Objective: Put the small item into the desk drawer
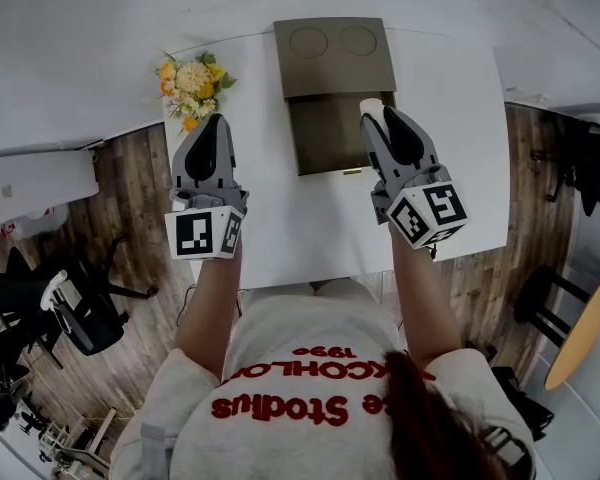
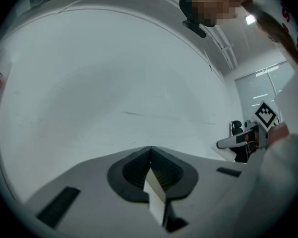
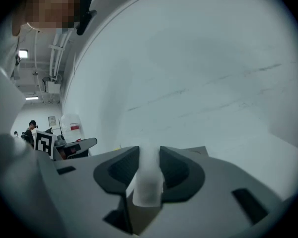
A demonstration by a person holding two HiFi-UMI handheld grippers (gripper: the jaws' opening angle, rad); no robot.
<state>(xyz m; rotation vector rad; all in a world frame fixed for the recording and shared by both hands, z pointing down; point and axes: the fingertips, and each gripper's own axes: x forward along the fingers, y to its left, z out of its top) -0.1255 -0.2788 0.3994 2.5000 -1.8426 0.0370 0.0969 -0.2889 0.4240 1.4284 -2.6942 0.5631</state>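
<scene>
An olive-brown desk drawer box stands at the back of the white desk, with its drawer pulled out toward me. My right gripper hovers at the drawer's right edge, shut on a small white item. In the right gripper view the white item sits pinched between the dark pads, which face a pale surface. My left gripper is held over the desk's left edge, left of the drawer. Its jaws are shut with nothing between them.
A small bunch of yellow and white flowers sits at the desk's back left corner, just behind the left gripper. A black office chair stands on the wooden floor to the left. A round wooden table is at the right edge.
</scene>
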